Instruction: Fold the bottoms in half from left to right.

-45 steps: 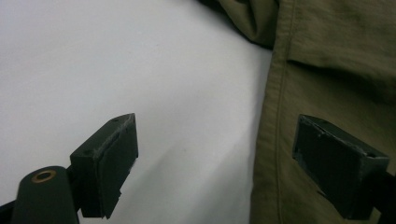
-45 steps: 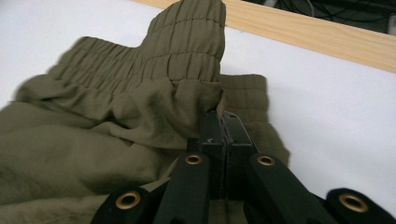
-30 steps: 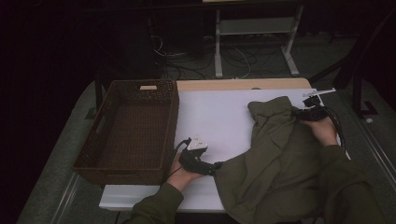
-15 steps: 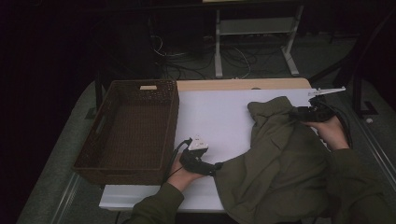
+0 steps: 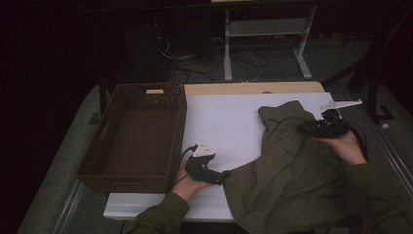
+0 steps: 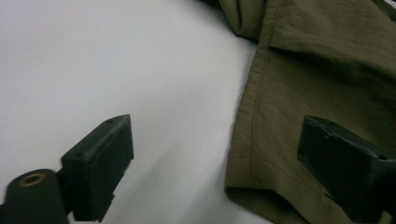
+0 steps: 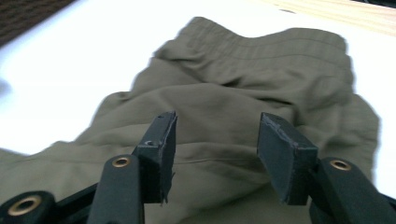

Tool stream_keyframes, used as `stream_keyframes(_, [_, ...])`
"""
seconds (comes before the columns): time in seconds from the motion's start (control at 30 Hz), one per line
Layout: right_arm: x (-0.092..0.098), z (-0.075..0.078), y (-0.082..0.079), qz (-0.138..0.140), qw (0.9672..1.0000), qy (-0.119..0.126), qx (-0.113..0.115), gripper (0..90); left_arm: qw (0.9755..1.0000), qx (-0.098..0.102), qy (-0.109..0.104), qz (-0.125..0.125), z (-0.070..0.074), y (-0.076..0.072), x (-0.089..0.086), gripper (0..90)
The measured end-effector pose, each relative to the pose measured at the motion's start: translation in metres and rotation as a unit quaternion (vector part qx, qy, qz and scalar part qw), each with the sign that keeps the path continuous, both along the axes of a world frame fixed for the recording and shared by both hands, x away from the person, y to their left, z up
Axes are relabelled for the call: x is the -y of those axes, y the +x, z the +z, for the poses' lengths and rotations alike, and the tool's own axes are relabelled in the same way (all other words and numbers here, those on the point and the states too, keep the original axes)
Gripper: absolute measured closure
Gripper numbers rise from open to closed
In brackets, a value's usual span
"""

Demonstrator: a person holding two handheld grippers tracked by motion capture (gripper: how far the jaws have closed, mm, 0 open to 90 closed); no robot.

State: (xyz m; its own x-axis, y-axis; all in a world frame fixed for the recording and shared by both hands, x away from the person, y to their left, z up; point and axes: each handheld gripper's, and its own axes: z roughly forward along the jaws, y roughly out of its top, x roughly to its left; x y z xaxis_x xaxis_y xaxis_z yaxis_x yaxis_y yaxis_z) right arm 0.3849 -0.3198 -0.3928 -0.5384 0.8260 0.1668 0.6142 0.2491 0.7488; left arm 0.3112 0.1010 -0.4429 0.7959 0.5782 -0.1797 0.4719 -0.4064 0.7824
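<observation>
**Olive garment still loose on the surface, basket still bare**

Starting at the left, the wicker basket (image 5: 131,136) sits on the surface (image 5: 224,122) with nothing inside, so I judge the work barely begun: nothing folded, nothing stowed.

My left gripper (image 5: 221,176) rests low by the near edge. In the left gripper view its jaws stand wide, one over bare white surface, the other over the hemmed corner of the olive garment (image 5: 297,180); no pad presses cloth.

The garment lies rumpled across the right half of the surface, its ribbed waistband end toward the far side and its bulk spilling off the near edge.

My right gripper (image 5: 308,128) hovers at the garment's far right. Its jaws have just been closing a little and stand part open, with cloth behind but nothing pinched.

What is left, I think: grip, straighten, fold, basket.

I cannot tell whether it is trousers or a jacket; my sleeves match its colour and blur its near outline, and the room beyond is dark.
</observation>
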Motion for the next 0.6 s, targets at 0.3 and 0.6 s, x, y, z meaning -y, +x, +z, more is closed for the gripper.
stream_keyframes(0.3, [-0.017, 0.005, -0.027, 0.021, 0.9997, 0.009, 0.006, 54.6, 1.0000, -0.005, -0.003, -0.002, 0.007, -0.007, 0.001, 6.3])
stream_keyframes(0.6, [-0.031, -0.001, -0.048, 0.049, 0.9988, 0.002, -0.008, 56.4, 0.9999, 0.006, -0.008, 0.013, 0.009, -0.009, -0.006, 9.4])
